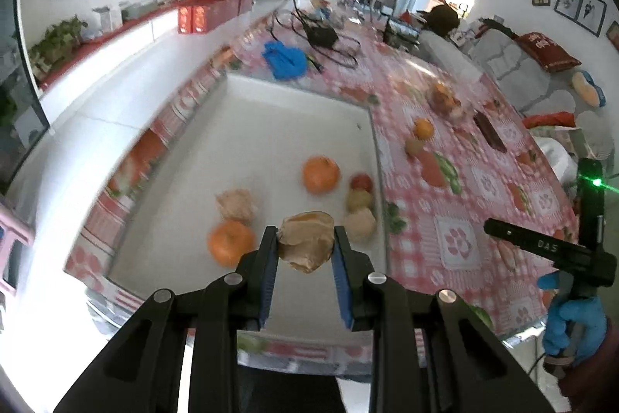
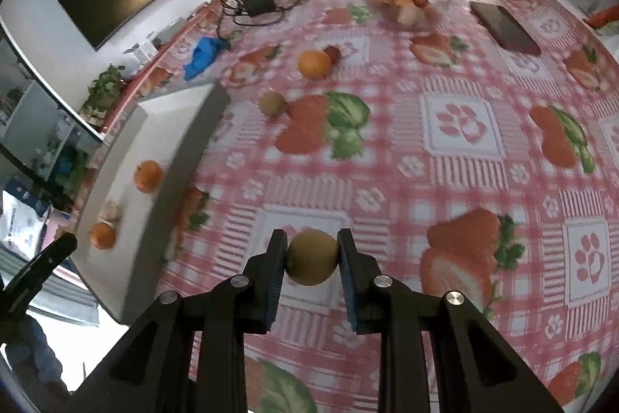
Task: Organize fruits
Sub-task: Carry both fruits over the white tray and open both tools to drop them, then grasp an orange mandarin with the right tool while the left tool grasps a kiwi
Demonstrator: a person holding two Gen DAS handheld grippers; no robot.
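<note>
My left gripper (image 1: 305, 239) is shut on a tan, wrinkled fruit (image 1: 306, 245) and holds it above the white tray (image 1: 271, 103). In the tray lie two oranges (image 1: 321, 173) (image 1: 230, 242), a second tan fruit (image 1: 236, 204), and a red, a green and a pale fruit in a row (image 1: 360, 198). My right gripper (image 2: 312, 246) is shut on a brown-green kiwi (image 2: 312, 257) above the pink checked tablecloth (image 2: 456, 180). On the cloth lie an orange (image 2: 314, 64), a small red fruit (image 2: 332, 52) and another kiwi (image 2: 272, 102).
A clear bowl of mixed fruit (image 2: 406, 4) stands further back, with a dark phone (image 2: 505, 28) to its right. A blue glove (image 2: 205, 55) and a black adapter with cables (image 2: 259, 2) lie at the far left. The tray's near wall (image 2: 193, 157) faces my right gripper.
</note>
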